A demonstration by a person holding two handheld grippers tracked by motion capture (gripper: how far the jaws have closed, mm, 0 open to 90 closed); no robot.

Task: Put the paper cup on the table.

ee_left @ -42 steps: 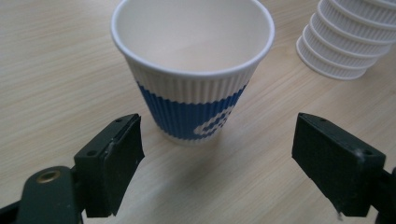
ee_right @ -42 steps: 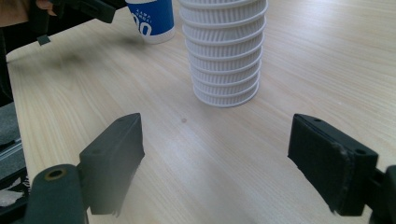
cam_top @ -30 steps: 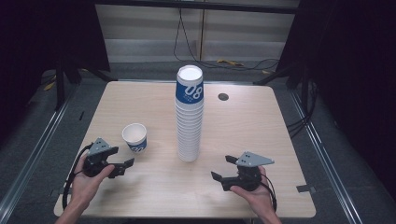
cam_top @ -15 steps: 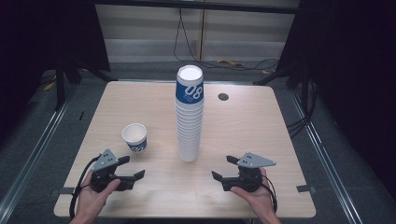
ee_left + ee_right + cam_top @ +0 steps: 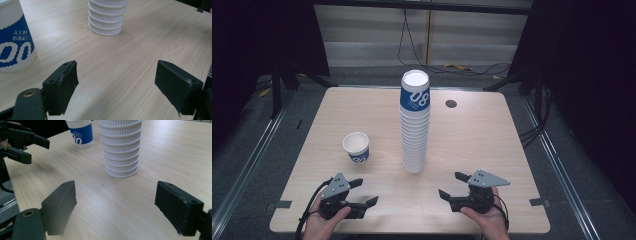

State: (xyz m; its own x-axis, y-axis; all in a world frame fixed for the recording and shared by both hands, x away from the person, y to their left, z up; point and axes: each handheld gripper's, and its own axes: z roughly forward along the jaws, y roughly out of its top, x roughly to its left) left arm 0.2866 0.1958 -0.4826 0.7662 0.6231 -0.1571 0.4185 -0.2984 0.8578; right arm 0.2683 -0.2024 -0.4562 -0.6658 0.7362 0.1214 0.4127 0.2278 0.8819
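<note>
The left gripper (image 5: 362, 192) is resting at 7 o'clock on the wooden table (image 5: 492, 145), jaws standing wide with nothing between them. The right gripper (image 5: 454, 186), at 5 o'clock, has just been opening its jaws on bare tabletop. The single paper cup (image 5: 356, 147) is standing upright at 9 o'clock of the tall cup stack (image 5: 414, 122), well apart.

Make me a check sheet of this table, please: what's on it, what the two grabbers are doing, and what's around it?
Surface: pale wooden table, with a small dark round hole near the far edge.
Job's things: a tall stack of cups upright mid-table; a single cup standing upright, apart from it, to the left.
Clutter: nothing seen.
Grippers: left gripper and right gripper held low near the front edge, both open, nothing between the fingers; the right one's fingers have just been opening.
Cables: a black cable hangs behind the table.
Surroundings: grey floor, dark curtains at both sides.
</note>
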